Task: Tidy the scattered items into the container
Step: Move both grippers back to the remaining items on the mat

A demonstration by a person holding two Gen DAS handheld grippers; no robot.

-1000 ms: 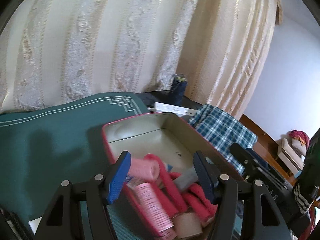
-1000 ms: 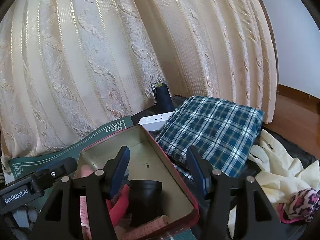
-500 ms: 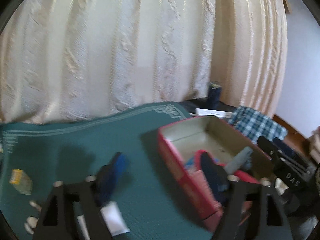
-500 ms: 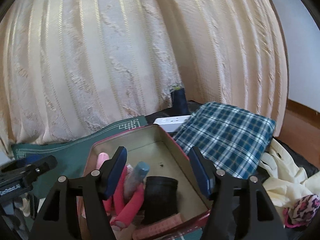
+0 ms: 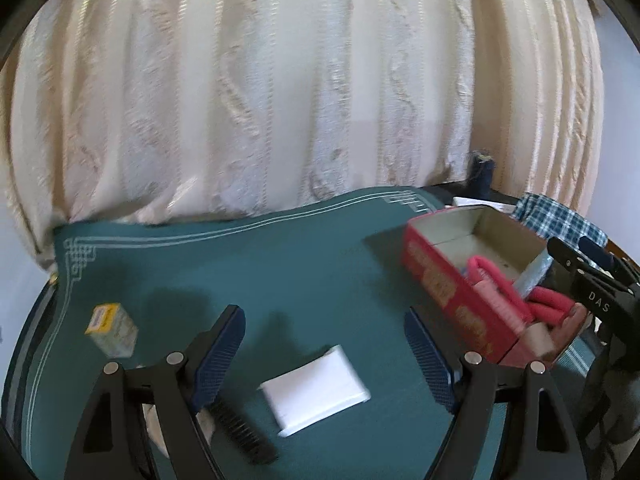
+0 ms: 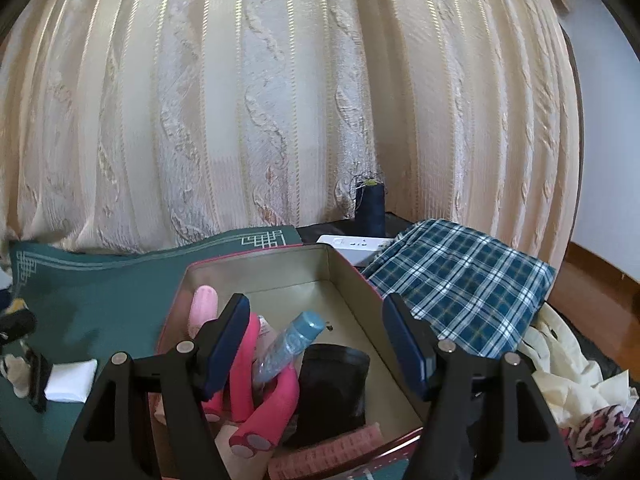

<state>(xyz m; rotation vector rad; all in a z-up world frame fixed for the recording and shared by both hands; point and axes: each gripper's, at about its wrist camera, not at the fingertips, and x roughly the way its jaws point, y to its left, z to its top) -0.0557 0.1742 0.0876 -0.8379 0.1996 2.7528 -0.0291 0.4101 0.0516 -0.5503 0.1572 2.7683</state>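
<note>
The red tin (image 5: 440, 284) stands on the green mat (image 5: 240, 272), right of my left gripper (image 5: 324, 356). That gripper is open above a white packet (image 5: 316, 392), with a black comb (image 5: 240, 428) and a small yellow box (image 5: 114, 330) to its left. My right gripper (image 6: 316, 344) hangs over the tin (image 6: 256, 268) with its jaws opening and nothing pressed between the pads. Below it lie pink foam rollers (image 6: 244, 364), a blue-capped tube (image 6: 292, 340) and a black pouch (image 6: 332, 388).
A cream curtain (image 6: 280, 100) closes off the back. Right of the tin lie a blue plaid cloth (image 6: 460, 280), a white power strip (image 6: 352, 244), a dark thread spool (image 6: 370, 208) and cream fabric (image 6: 568, 376).
My left gripper swung left from over the tin to above the white packet, jaws wider, leaving the tube in the tin. My right gripper's jaws widened over the tin, off the black pouch.
</note>
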